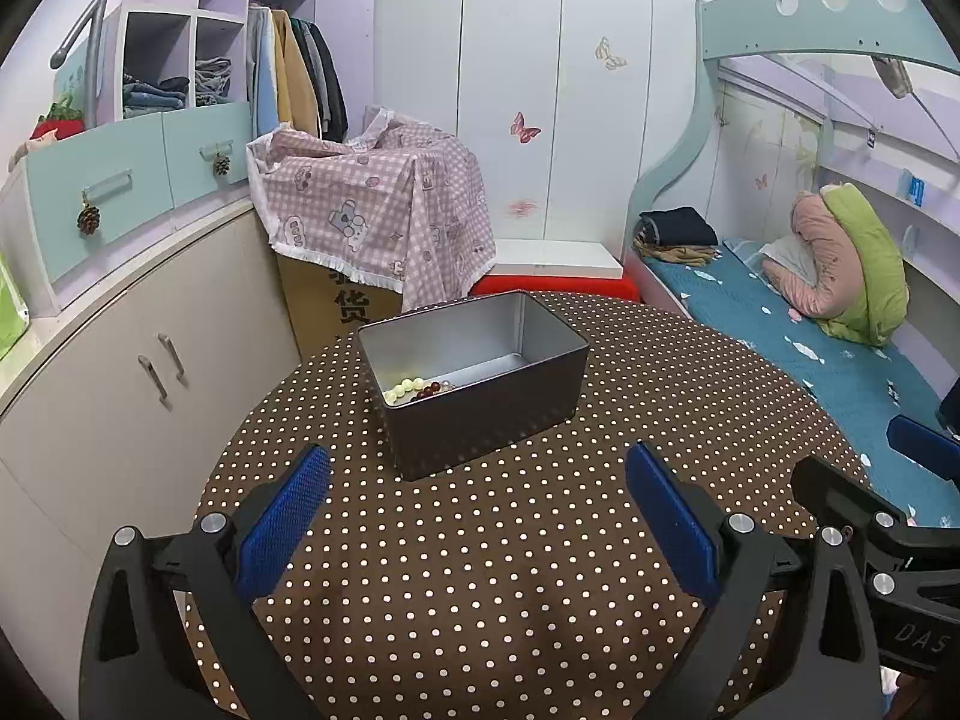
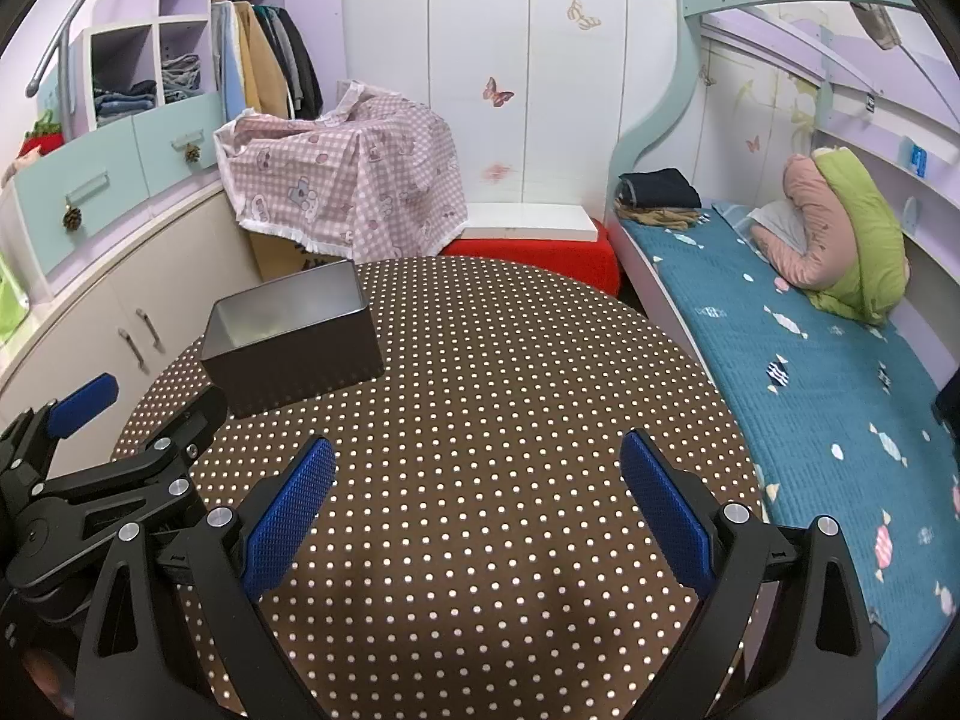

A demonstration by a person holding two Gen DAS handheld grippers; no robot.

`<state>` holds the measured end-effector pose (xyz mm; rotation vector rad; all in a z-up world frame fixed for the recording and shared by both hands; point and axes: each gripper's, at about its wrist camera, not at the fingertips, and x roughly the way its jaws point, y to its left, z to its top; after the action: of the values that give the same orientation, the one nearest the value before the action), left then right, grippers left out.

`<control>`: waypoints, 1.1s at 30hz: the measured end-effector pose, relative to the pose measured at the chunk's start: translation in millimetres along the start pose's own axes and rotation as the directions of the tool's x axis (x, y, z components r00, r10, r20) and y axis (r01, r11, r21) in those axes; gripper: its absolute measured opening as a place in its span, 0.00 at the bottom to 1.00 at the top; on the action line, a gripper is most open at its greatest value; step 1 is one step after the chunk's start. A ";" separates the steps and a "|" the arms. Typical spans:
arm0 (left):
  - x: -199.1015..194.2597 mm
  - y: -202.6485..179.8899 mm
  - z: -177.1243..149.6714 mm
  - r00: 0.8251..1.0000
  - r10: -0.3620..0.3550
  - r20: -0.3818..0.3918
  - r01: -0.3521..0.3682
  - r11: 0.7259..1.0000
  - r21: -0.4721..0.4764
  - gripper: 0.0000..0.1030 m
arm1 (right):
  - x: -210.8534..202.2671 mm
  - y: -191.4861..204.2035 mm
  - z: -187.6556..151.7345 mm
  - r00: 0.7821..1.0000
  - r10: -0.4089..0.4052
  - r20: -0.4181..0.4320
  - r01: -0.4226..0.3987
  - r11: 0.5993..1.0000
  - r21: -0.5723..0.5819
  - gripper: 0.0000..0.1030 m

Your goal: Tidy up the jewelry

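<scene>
hovering with left claw (image 1: pixel 477 516) and right claw (image 2: pixel 477 504) both spread apart, gripping nothing. sitting ahead of the left claw: tin box (image 1: pixel 474 378), bead bracelets (image 1: pixel 420 389) inside. risking nudging the light tin across the table (image 1: pixel 540 570) when reaching in.

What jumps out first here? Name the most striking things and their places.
The open metal tin stands on the polka-dot table, with cream and dark red beads in its near corner. Both the left gripper and right gripper hover open and empty above the cloth.
</scene>
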<state>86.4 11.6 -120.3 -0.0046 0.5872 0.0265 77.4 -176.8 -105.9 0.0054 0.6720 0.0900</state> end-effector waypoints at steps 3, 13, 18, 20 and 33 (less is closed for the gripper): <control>0.0 -0.4 0.5 1.000 -0.002 0.000 0.002 1.000 0.001 0.92 | 0.2 0.7 0.6 1.000 0.000 0.000 0.000 1.000 0.001 0.90; 0.4 -0.3 0.8 1.000 -0.001 0.000 0.001 1.000 0.000 0.92 | 0.2 0.7 0.8 1.000 0.000 0.000 0.000 1.000 0.000 0.90; 0.5 -0.5 1.3 1.000 0.000 -0.001 0.000 1.000 0.000 0.92 | 0.0 0.5 0.6 1.000 0.000 0.000 0.000 1.000 0.001 0.90; 0.3 -0.5 1.2 1.000 -0.001 0.000 0.001 1.000 0.000 0.92 | 0.0 -0.3 0.1 1.000 0.000 0.000 0.000 1.000 0.000 0.90; 1.6 0.0 3.3 1.000 -0.006 0.004 0.006 1.000 0.004 0.92 | -0.4 1.6 2.5 1.000 -0.001 0.001 0.001 1.000 0.001 0.90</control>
<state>89.5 11.6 -118.5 -0.0022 0.5832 0.0199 78.5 -175.2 -103.7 0.0061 0.6705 0.0885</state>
